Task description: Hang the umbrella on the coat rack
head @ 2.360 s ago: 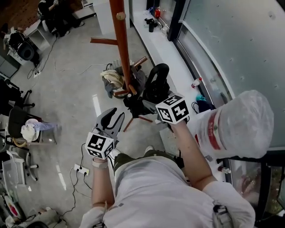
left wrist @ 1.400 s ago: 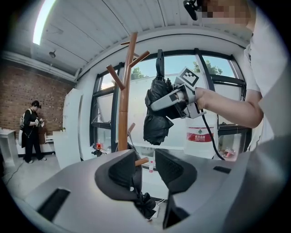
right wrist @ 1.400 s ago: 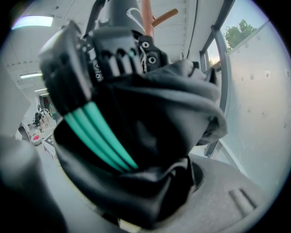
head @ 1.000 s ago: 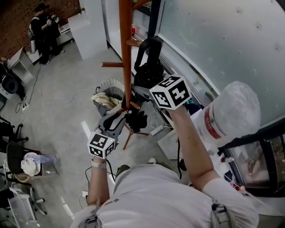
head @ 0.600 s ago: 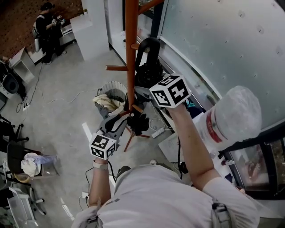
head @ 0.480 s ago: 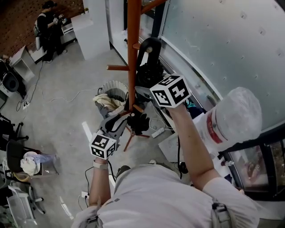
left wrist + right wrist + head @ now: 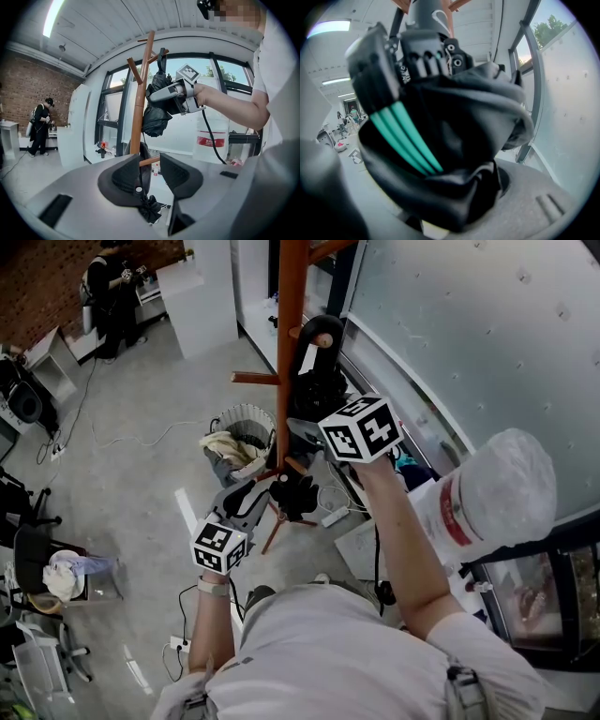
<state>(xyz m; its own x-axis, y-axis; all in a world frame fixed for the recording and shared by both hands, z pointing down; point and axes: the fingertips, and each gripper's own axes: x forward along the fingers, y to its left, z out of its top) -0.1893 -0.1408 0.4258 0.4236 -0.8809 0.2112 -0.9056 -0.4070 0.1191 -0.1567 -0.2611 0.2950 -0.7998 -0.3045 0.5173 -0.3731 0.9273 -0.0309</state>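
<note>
Since one hand is doing all the carrying, left gripper (image 7: 242, 502): low at centre-left, its jaws standing apart and pressing on nothing. I'd say it waits under the load to steady it if it swings.
black fabric tuft on a thin cord (image 7: 150, 209): dangles just in front of those parted jaws, loose and not pinched as far as I can see.
tall reddish-brown wooden coat rack (image 7: 292, 352): the pole runs up the middle of the frame beside the window wall, with stub pegs jutting out to take hooks.
black folded umbrella with a curved handle (image 7: 317, 390): held upright just right of the pole, handle end uppermost, so the curve can drop over a peg.
hook handle (image 7: 321, 322): top centre, close beside the pole and near an upper peg. Whether it is over the peg yet I can't tell.
right gripper (image 7: 157, 93): raised at centre-right, clamped round the bunched canopy partway down, which leaves the hook end free.
</note>
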